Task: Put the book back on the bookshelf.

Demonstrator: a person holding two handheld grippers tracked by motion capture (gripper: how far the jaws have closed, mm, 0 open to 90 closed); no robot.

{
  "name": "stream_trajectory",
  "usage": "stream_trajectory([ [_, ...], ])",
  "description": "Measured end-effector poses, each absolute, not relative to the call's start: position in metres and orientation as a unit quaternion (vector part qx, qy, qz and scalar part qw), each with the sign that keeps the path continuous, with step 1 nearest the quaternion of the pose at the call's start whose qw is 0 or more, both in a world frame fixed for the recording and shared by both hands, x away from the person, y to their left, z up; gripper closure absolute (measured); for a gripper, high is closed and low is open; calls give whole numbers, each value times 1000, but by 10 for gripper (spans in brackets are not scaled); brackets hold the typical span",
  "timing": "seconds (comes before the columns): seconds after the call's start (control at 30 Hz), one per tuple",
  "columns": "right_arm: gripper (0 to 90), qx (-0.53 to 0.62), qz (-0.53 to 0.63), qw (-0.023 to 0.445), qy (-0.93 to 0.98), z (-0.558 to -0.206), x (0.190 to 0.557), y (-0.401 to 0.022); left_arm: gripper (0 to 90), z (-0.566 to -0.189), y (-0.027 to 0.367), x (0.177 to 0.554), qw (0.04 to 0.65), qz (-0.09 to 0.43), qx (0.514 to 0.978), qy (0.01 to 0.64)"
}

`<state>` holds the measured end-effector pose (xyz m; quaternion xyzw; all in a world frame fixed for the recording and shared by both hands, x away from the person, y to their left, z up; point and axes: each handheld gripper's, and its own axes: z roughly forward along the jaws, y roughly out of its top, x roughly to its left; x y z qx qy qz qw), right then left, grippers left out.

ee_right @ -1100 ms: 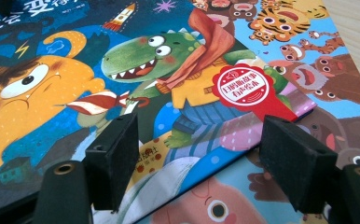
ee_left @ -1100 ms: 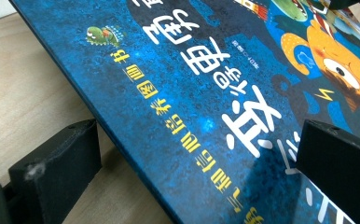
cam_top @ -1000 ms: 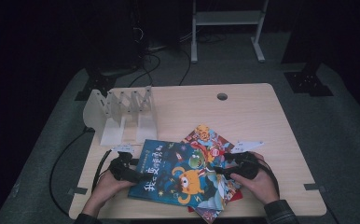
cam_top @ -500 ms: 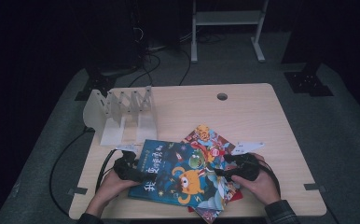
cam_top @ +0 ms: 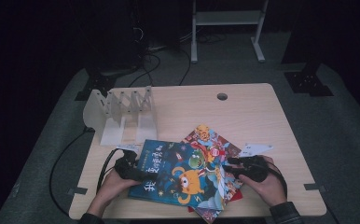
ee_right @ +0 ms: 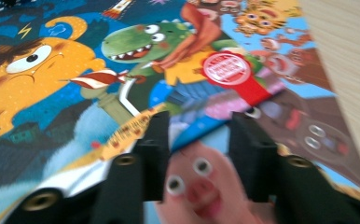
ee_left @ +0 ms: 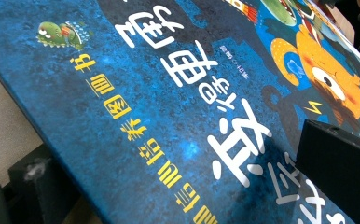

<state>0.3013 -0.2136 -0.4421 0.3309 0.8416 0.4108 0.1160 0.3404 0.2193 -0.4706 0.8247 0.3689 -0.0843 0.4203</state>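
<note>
Two grippers flank the blue picture book (cam_top: 180, 175) by the table's (cam_top: 262, 112) near edge, its long axis running between them.

Left gripper (ee_left: 178, 186) straddles its edge (grip unclear).

Right gripper (ee_right: 199, 158), jaws just narrowing, brackets the book edges without visibly pinching.

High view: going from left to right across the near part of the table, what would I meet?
Left gripper → blue picture book → right gripper, with a hand behind each gripper.
</note>
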Motion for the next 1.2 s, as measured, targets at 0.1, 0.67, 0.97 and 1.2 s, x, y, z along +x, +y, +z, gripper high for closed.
stream_trajectory([
  [0.1,763,331,417,108,840,-440,299,-220,0,-471,219,340,421,-85,824,370],
  [0.67,894,281,395,67,872,-446,296,-209,0,-467,217,342,408,-91,830,369],
  [0.97,893,285,393,64,872,-446,296,-209,0,-452,218,340,420,-90,826,365],
  [1.2,893,284,390,67,874,-445,296,-208,0,-435,216,337,421,-88,827,364],
])
